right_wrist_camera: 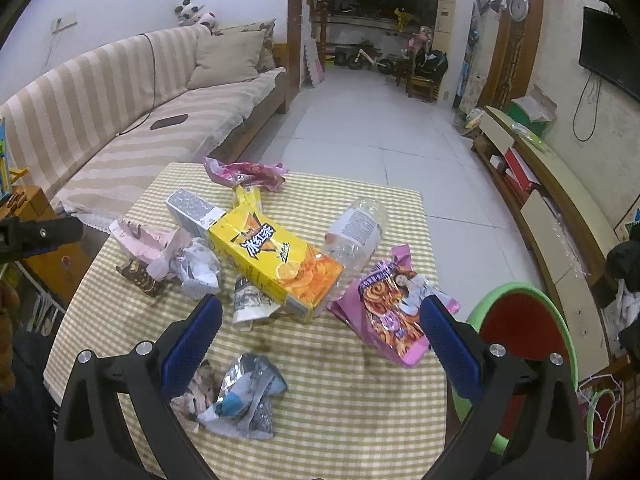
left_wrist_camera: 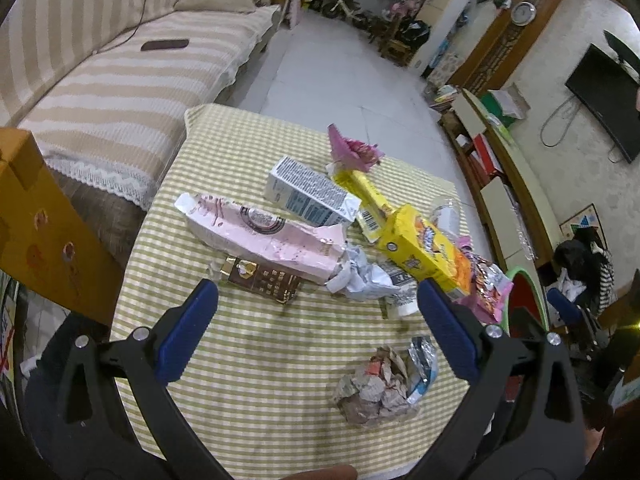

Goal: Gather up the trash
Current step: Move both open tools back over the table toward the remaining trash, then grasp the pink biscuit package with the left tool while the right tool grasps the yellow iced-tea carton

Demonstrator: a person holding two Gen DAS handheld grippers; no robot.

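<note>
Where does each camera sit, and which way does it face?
Left wrist: on the left gripper, above the near-left table edge, facing the pink carton; its open blue fingers show.
Right wrist: on the right gripper, further right, facing the yellow box; its open fingers show.
Shared: checked table, sofa.

left gripper hangs wide apart above a checked tablecloth strewn with a pink carton, yellow box and crumpled wrappers.
</note>
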